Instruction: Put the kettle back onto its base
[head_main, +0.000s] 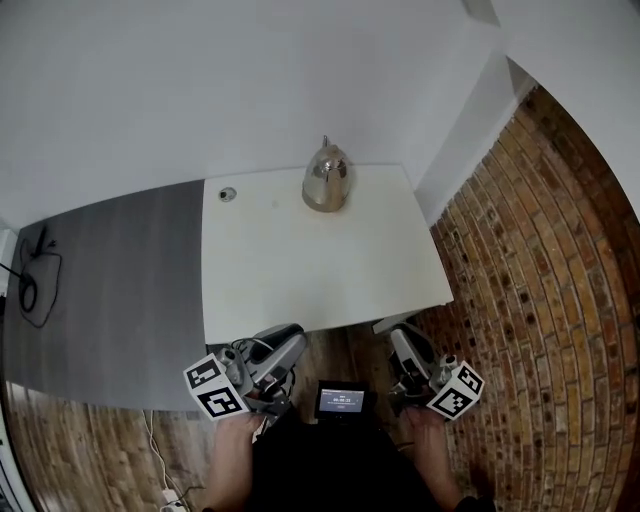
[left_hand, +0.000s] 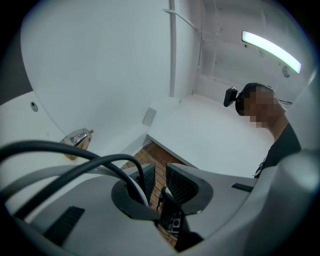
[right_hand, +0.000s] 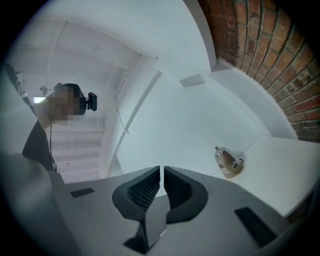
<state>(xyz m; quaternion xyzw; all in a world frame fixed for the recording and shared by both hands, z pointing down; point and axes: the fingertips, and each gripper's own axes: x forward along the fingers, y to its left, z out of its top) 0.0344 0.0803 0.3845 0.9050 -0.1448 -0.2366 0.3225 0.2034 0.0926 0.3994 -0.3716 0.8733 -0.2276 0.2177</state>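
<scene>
A shiny metal kettle (head_main: 326, 178) stands upright at the far edge of the white table (head_main: 300, 280), on what looks like a low tan base (head_main: 325, 206). It appears small in the left gripper view (left_hand: 77, 139) and the right gripper view (right_hand: 227, 161). Both grippers are held close to the person's body, off the table's near edge and far from the kettle. My left gripper (head_main: 292, 334) (left_hand: 160, 175) has a narrow gap between its pads with nothing in it. My right gripper (head_main: 388, 328) (right_hand: 161, 172) is shut and empty.
A small round fitting (head_main: 227, 194) sits at the table's far left corner. A dark grey surface (head_main: 100, 290) adjoins the table on the left, with a black cable (head_main: 30, 285) on it. Brick flooring (head_main: 540, 290) lies to the right, white walls behind. A small screen (head_main: 340, 400) hangs at the person's waist.
</scene>
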